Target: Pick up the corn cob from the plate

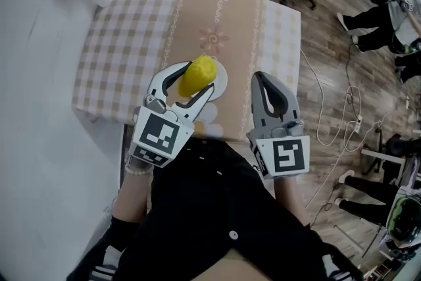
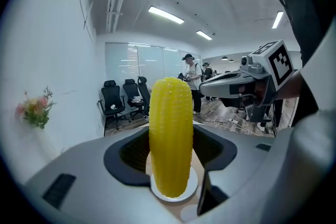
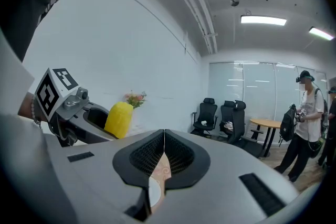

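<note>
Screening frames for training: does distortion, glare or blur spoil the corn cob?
Head view: fisheye bends the table edges, corn cob sharp. Left gripper view: heavy warp, dark corners, cob crisp. Right gripper view: same warp, bright ceiling light, cob small, clear.

The right gripper point(image 3: 164, 136) fills the lower frame, its jaws pressed together, with a sliver of patterned cloth point(image 3: 159, 169) showing below their tips. At middle left, the left gripper point(image 3: 105, 124) clamps a yellow corn cob point(image 3: 119, 119). Pink flowers point(image 3: 134, 98) sit just beyond it. Office chairs point(image 3: 231, 118) and a standing person point(image 3: 310, 113) occupy the right.
</note>
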A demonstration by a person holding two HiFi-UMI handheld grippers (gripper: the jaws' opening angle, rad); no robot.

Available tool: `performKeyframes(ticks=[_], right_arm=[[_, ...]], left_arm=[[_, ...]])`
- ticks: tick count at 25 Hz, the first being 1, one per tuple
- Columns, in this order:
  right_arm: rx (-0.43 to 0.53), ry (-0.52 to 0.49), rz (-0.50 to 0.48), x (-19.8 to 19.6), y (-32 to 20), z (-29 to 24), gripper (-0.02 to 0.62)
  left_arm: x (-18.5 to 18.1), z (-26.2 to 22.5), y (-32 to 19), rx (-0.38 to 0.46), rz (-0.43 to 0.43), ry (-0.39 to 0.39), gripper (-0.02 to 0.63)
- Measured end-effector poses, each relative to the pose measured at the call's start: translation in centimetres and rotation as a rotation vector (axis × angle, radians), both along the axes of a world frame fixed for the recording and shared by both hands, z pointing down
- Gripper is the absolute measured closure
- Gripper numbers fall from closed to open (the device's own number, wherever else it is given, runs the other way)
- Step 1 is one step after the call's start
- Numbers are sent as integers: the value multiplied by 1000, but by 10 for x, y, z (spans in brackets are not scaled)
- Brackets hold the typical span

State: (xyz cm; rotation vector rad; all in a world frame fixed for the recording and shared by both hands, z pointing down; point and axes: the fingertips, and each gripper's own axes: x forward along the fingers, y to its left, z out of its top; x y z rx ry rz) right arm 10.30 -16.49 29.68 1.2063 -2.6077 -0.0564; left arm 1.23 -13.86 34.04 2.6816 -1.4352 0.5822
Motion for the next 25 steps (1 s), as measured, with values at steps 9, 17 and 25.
performKeyframes(ticks=[9,17,25], right_arm=[[18,18,-35,-4,3,-5,554],[59,39,-87,-13,16,-10,554],[67,64,-94,-15,26,-9,554]], left_arm=[[4,-5,6,0,-2,-3,348],[8,-10,13,12,12,-5,349],[8,-10,18,14,25,-8,348]])
